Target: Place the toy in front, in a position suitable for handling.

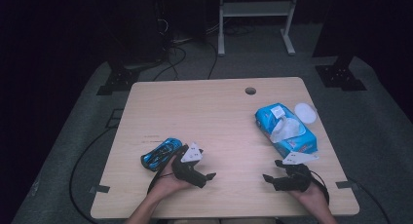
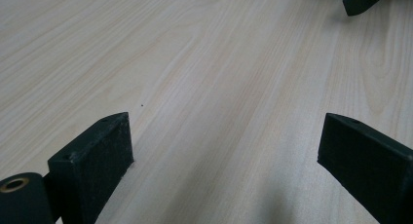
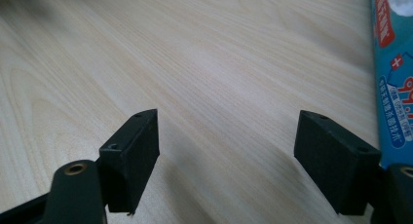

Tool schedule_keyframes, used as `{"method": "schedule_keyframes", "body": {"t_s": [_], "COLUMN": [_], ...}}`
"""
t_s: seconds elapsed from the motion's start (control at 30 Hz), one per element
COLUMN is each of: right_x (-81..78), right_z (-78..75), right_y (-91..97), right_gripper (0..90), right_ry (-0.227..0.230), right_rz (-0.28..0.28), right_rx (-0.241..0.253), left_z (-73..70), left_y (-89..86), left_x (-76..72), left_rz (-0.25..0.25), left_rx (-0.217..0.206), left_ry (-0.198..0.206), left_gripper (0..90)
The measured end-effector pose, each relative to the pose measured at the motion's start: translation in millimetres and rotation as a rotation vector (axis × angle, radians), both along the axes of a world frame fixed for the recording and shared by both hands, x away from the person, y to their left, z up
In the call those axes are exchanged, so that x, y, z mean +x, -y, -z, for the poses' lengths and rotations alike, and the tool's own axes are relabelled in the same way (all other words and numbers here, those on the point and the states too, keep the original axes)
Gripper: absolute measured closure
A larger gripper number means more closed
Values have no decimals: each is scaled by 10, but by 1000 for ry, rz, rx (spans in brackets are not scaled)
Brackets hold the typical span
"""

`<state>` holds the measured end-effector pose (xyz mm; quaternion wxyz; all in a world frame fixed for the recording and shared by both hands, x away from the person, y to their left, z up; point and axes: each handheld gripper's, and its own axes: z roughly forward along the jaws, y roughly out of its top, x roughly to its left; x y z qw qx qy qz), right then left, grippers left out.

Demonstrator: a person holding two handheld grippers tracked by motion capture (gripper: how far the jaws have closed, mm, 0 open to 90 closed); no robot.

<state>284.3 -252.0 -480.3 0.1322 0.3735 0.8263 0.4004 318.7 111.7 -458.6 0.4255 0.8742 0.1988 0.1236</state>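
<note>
Resting both my grippers, left gripper point(image 1: 207, 177) and right gripper point(image 1: 271, 171), jaws open and empty, on near table point(image 1: 214, 112), toy car point(image 1: 160, 153) left, wipes pack point(image 1: 286, 129) right.

You're working in a lab-like recording room. Beyond your tongs point(image 1: 210, 176), the pale wood surface point(image 1: 214, 112) stands alone on grey carpet point(image 1: 380, 136), ringed by darkness. Black cables point(image 1: 173, 56) snake across the floor past its far edge, a white metal frame point(image 1: 255, 12) stands farther back, and black stand bases point(image 1: 341, 75) sit at both far corners.
</note>
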Motion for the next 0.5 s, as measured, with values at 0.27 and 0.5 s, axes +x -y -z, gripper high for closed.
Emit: {"method": "schedule_keyframes", "body": {"t_s": [0.27, 0.5], "right_x": [-24, -20], "right_z": [-6, -12], "right_y": [-6, -28], "right_gripper": [237, 237], "right_ry": [5, -8], "right_rz": [-7, -2], "right_rx": [7, 5], "left_z": [-64, -130], "left_y": [-15, -121], "left_x": [-7, 41], "left_rz": [4, -22], "left_rx": [26, 14], "left_ry": [15, 33], "left_gripper": [53, 53]}}
